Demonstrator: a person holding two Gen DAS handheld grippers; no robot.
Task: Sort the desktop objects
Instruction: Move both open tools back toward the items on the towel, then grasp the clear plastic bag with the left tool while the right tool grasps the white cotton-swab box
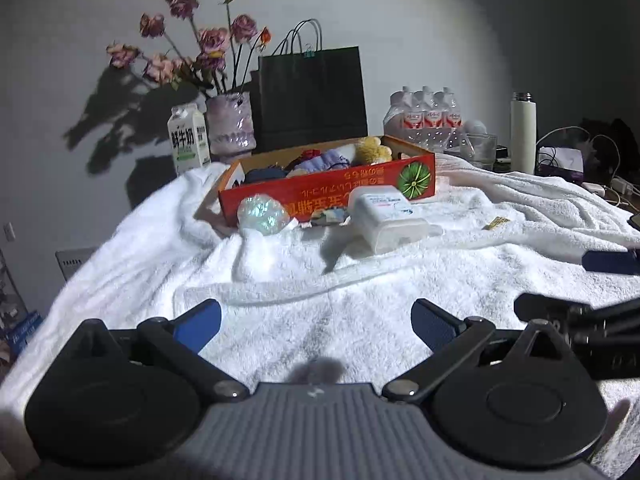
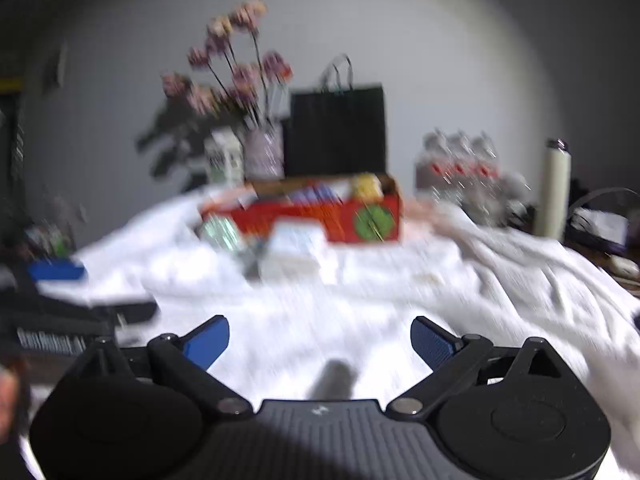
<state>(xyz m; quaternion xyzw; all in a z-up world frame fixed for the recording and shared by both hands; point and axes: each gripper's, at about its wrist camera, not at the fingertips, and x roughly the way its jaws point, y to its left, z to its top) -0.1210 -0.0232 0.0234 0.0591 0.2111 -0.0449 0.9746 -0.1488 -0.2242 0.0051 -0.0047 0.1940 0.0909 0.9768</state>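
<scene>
Desktop clutter lies on a white towel (image 1: 360, 300), gathered against the near wall of a red box (image 1: 328, 192). A white pack (image 1: 386, 218) leans on that wall toward the box's right half; a shiny wad (image 1: 262, 215) sits in front of the box's left end, with small scraps (image 1: 324, 218) between the two. Soft items already fill the box.

Judging by looks, the pack is light and fairly stiff, with smooth sides that may slip; taking it across its short width should hold best. The wad looks crinkly, very light and easily crushed, so a gentle pinch anywhere would do.

Both grippers hover over the towel, well short of the box. The left gripper (image 1: 316, 320) is spread wide and empty; the right gripper (image 2: 320, 340) is likewise splayed with nothing between its pads.

The left view is sharp and shows a small yellow tag (image 1: 497, 222) on the towel right of the box, plus the right gripper's tip at its edge. The right view is blurred; the tag cannot be made out there.
</scene>
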